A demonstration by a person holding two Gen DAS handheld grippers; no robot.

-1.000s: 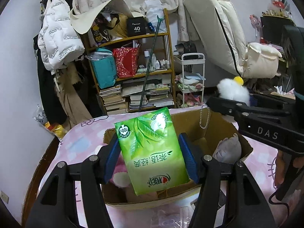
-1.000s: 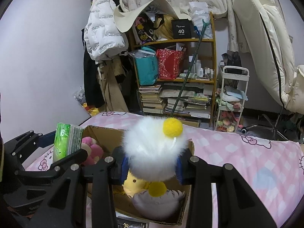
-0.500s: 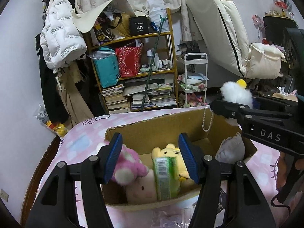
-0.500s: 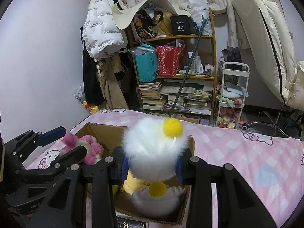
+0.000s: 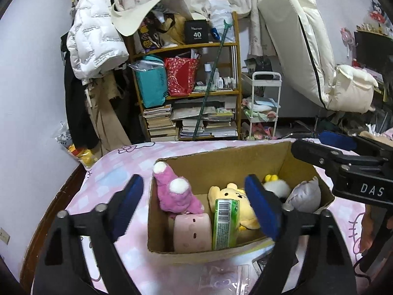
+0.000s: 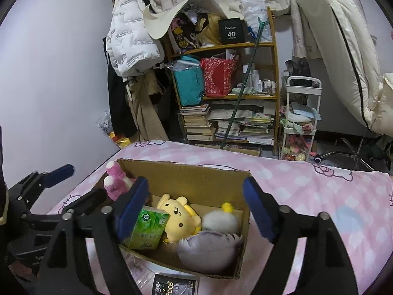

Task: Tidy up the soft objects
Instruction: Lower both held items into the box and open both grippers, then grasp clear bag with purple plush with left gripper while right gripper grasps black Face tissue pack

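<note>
Hovering with jaws spread wide and nothing between them, the left gripper [image 5: 195,205] fills the lower half of its own view above an open cardboard box [image 5: 221,162] that sits on a pink checked bedspread [image 5: 110,172]. Inside the box, at lower centre of the frame, a green tissue pack [image 5: 225,223] stands on end between a pale pink plush [image 5: 192,231] on its left and a yellow bear plush [image 5: 237,196] on its right, while a pink-and-white bunny plush [image 5: 172,191] leans against the left wall. Toward the right end of the box lie a white fluffy toy with a yellow pompom [image 5: 276,186] and a grey shell-shaped cushion [image 5: 305,195]. The right gripper [image 6: 195,211] is likewise released and empty in its own view, its blue pads framing the same box [image 6: 186,172] at lower centre; from this side the tissue pack [image 6: 148,228] rests at the near left corner, just beside the yellow bear [image 6: 178,215], with the white toy [image 6: 221,221] and the grey cushion [image 6: 208,248] to the right. Behind the bed, at upper centre of both frames, a crowded wooden shelf [image 5: 186,93] holds books, a teal bag and a red bag, and a white puffer jacket [image 5: 94,39] hangs at upper left.
</note>
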